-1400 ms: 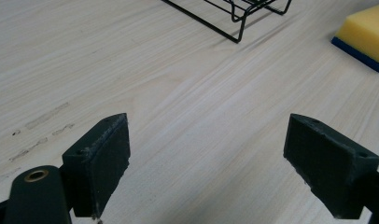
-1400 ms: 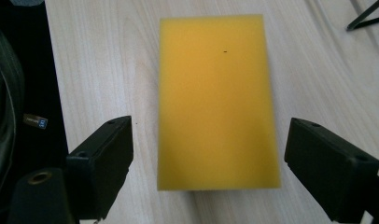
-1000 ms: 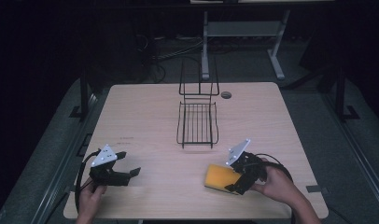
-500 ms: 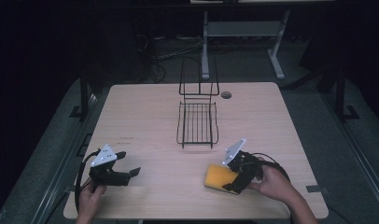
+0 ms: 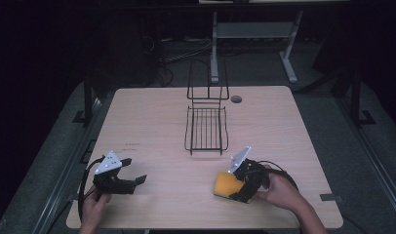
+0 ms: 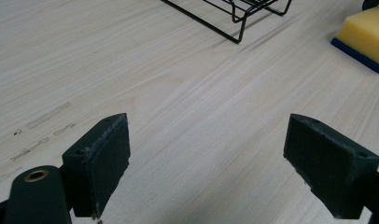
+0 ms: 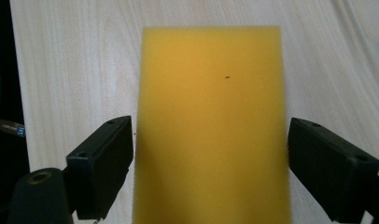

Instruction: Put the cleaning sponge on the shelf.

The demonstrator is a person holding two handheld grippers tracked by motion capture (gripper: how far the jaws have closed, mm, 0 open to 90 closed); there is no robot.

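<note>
Yellow sponge [image 7: 211, 126] between right gripper [image 7: 210, 168] spread fingers [image 7: 103, 163]

A pale wood table [image 5: 152, 117] with a light grain stands over a dark floor. A black wire rack [image 5: 206, 127] sits on it at the middle, toward the far side, its tall back upright. A yellow sponge [image 5: 227, 184] with a blue underside lies flat near the front edge, right of centre. A small round grommet hole [image 5: 236, 99] marks the far edge, just right of the rack.
</note>
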